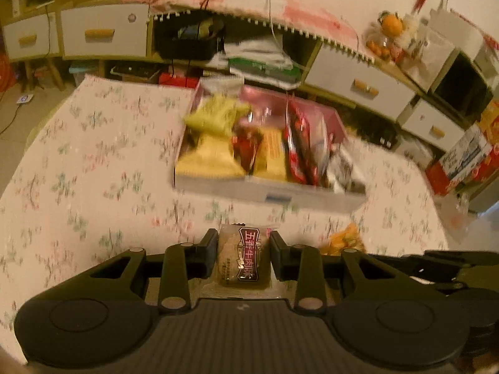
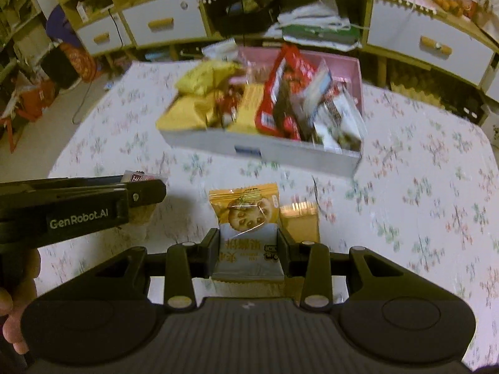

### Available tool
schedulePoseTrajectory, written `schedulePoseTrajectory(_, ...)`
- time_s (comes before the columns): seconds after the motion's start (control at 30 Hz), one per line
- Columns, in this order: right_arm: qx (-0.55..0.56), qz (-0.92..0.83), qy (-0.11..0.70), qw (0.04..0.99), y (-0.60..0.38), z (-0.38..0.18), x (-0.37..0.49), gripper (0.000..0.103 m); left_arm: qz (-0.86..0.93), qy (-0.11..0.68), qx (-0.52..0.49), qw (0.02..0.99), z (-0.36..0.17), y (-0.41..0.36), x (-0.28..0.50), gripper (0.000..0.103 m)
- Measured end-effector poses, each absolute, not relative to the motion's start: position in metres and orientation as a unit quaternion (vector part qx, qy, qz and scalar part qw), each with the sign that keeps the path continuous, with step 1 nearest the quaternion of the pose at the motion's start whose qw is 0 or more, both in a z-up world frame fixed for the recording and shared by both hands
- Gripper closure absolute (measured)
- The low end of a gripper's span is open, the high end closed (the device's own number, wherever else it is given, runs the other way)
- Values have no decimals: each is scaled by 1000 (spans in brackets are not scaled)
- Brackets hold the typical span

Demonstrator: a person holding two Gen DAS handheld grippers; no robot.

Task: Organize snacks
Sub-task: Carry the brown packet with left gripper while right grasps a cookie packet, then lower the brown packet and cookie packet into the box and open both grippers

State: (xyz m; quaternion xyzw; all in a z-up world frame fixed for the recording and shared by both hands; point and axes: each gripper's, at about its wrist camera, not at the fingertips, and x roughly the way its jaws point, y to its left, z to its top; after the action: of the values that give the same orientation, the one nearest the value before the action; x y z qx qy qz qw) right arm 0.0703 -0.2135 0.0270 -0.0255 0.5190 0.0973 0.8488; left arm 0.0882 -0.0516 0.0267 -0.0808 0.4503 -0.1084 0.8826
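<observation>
My left gripper (image 1: 244, 243) is shut on a clear-wrapped brown cake with a dark red label (image 1: 240, 258), held above the floral tablecloth. My right gripper (image 2: 248, 241) is shut on an orange and white cookie packet (image 2: 246, 218), also lifted off the table. In the right wrist view the left gripper (image 2: 149, 191) reaches in from the left with its red-labelled snack (image 2: 137, 177) peeking past the fingers. Ahead of both stands a pale box with pink inner walls (image 1: 268, 194) (image 2: 262, 149), crammed with yellow, red and silver snack packets.
A small tan packet (image 2: 301, 219) lies on the tablecloth just right of the cookie packet; an orange wrapper (image 1: 344, 241) shows right of my left fingers. Bare tablecloth (image 1: 93, 155) spreads to the left. White drawers and cluttered shelves (image 2: 162, 23) line the far side.
</observation>
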Motion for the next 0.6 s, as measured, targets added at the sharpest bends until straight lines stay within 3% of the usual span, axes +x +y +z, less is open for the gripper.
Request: schedulePoseTrajectory(0.6,29,103,494,863,-234,35,148,68,-137,420,-130,888,39,-58,174,63)
